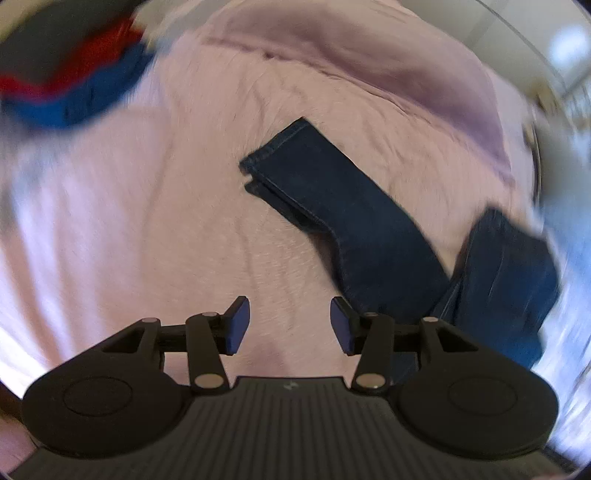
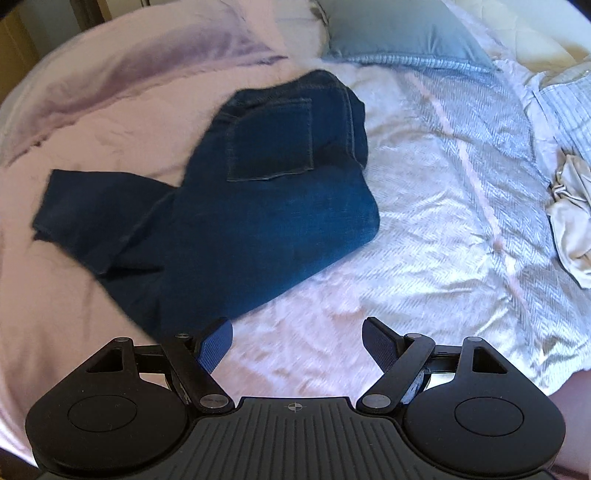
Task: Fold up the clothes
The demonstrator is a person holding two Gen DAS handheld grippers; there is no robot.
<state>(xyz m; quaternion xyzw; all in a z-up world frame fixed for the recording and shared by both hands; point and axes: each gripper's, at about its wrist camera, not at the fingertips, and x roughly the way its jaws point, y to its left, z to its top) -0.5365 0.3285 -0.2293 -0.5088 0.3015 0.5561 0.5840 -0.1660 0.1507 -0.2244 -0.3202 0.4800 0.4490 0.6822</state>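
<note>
Dark blue jeans (image 2: 258, 206) lie partly folded on a pink bedspread (image 2: 110, 122), back pocket up, with the leg ends sticking out to the left. In the left wrist view the jeans (image 1: 347, 214) stretch from the middle to the right edge, hems pointing up-left. My left gripper (image 1: 290, 325) is open above bare bedspread, just left of the jeans' near edge. My right gripper (image 2: 297, 345) is open too, its left finger at the jeans' near edge, nothing between the fingers.
A red and blue garment pile (image 1: 74, 74) lies at the upper left of the left wrist view. A grey-blue pillow (image 2: 402, 33) sits at the head of the bed, a striped blanket (image 2: 461, 184) covers the right side, and a cream cloth (image 2: 572, 221) lies at the far right.
</note>
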